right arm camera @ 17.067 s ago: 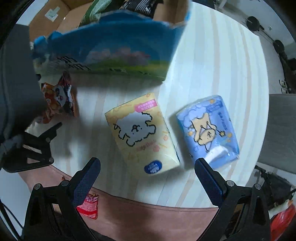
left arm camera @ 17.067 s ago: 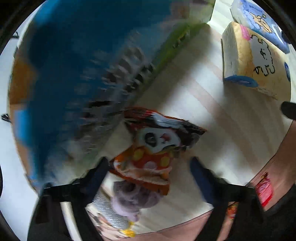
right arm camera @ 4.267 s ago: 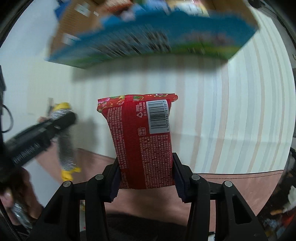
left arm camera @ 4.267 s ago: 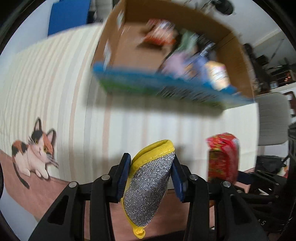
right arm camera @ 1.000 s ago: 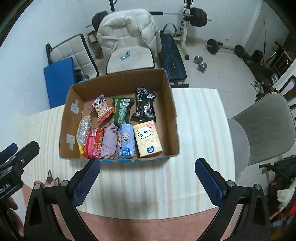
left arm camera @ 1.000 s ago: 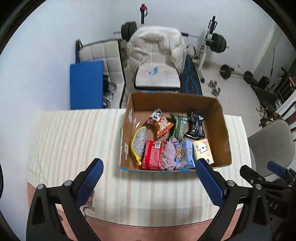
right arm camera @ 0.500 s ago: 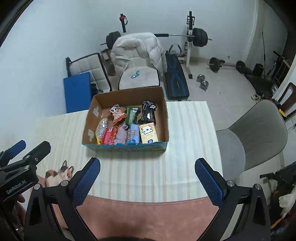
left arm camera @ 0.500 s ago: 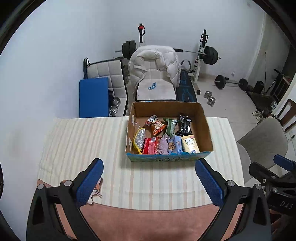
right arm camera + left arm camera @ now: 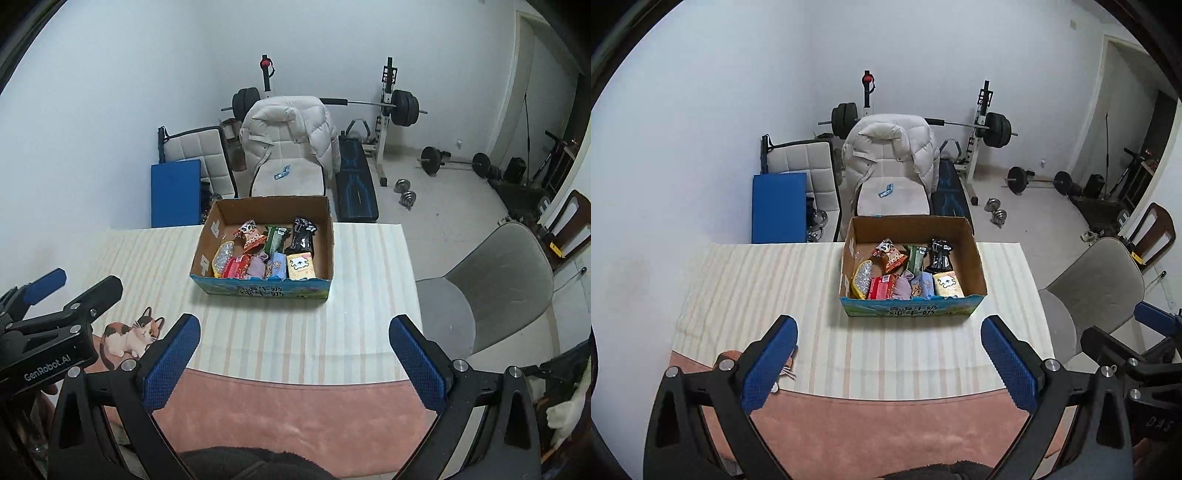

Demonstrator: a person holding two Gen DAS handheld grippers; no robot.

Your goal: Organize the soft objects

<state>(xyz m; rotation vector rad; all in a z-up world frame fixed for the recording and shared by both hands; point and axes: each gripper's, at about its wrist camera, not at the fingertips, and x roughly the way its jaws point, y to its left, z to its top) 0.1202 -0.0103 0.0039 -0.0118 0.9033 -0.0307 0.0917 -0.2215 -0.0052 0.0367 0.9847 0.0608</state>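
Observation:
A cardboard box (image 9: 977, 271) with a blue printed front stands on the striped tablecloth (image 9: 775, 295); it also shows in the right wrist view (image 9: 328, 254). Inside lie several soft packs: a silver-yellow pouch (image 9: 862, 282), a red packet (image 9: 881, 288), a yellow tissue pack (image 9: 947, 284), a blue tissue pack (image 9: 923, 288) and snack bags. My left gripper (image 9: 888, 363) is open and empty, held high and well back from the box. My right gripper (image 9: 293, 360) is open and empty, likewise far from the box.
A grey chair (image 9: 495, 280) stands right of the table. A chair with a white jacket (image 9: 892, 155) and weight equipment (image 9: 993, 129) stand behind. A pink mat (image 9: 295, 413) with a cat picture (image 9: 129, 338) covers the near table edge.
Both grippers have pulled up and back from the box, so the whole table and room come into view. Both stay open and empty.

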